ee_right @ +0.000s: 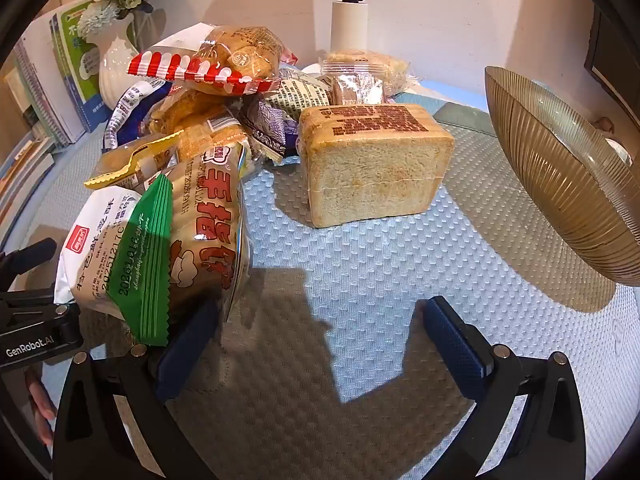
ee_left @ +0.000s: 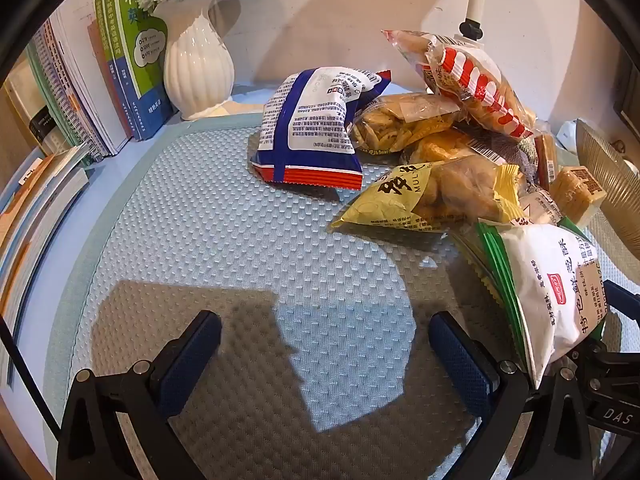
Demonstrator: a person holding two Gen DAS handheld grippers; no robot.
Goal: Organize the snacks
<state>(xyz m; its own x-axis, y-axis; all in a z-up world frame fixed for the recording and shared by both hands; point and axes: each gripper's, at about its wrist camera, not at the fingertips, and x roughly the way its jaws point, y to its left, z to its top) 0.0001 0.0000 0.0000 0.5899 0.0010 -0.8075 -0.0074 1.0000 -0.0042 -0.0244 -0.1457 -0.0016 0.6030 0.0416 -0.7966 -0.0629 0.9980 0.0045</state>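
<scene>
A pile of snack packets lies on a light blue textured mat [ee_left: 224,240]. In the left wrist view I see a blue and white packet [ee_left: 308,128], a yellow packet [ee_left: 424,196], a red-striped bread bag [ee_left: 476,84] on top and a white and green packet [ee_left: 552,292] at the right. My left gripper [ee_left: 324,360] is open and empty over bare mat. In the right wrist view a wrapped bread loaf [ee_right: 372,160] stands apart from the pile. My right gripper [ee_right: 320,348] is open and empty, its left finger [ee_right: 188,344] beside the green packet edge [ee_right: 144,264].
A ribbed glass bowl [ee_right: 560,176] stands at the right of the mat. A white vase [ee_left: 198,60] with flowers and a row of books [ee_left: 100,80] stand at the back left. A white lamp post [ee_right: 350,16] rises behind the pile.
</scene>
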